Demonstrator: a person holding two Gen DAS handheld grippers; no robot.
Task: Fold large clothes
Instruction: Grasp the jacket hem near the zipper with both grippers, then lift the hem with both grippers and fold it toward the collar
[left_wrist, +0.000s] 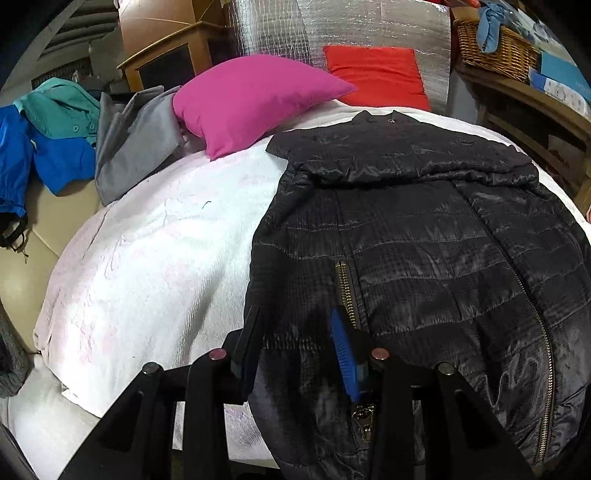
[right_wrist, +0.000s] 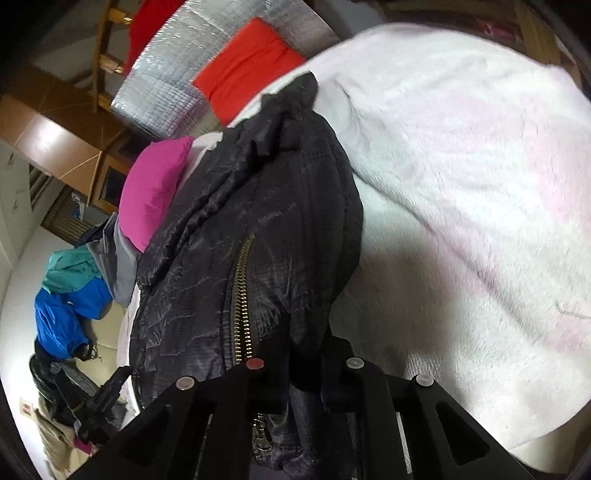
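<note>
A black quilted jacket (left_wrist: 424, 236) with a brass zipper (left_wrist: 345, 291) lies on a white fleece blanket (left_wrist: 155, 258) spread over the bed, its collar toward the far end and one sleeve folded across the chest. In the left wrist view the left gripper (left_wrist: 295, 343) hovers low over the jacket's near hem, its fingers partly spread — one black, one faced with a blue pad (left_wrist: 343, 354) — with quilted fabric lying between them; whether the pads actually press on the cloth cannot be told. In the right wrist view the right gripper (right_wrist: 306, 373) has its fingers pressed nearly together, pinching a bunched edge of the jacket (right_wrist: 258, 229) beside the zipper, so the cloth rises in a ridge from the blanket toward the camera. A magenta pillow (left_wrist: 251, 99) and a red cushion (left_wrist: 376, 74) sit at the head of the bed against a silver foil panel (left_wrist: 332, 26). To the left lie a grey garment (left_wrist: 136, 144), a teal shirt (left_wrist: 62, 107) and a blue jacket (left_wrist: 55, 158) — well apart from the black one. A wicker basket (left_wrist: 495, 55) stands on a wooden shelf at the right.
</note>
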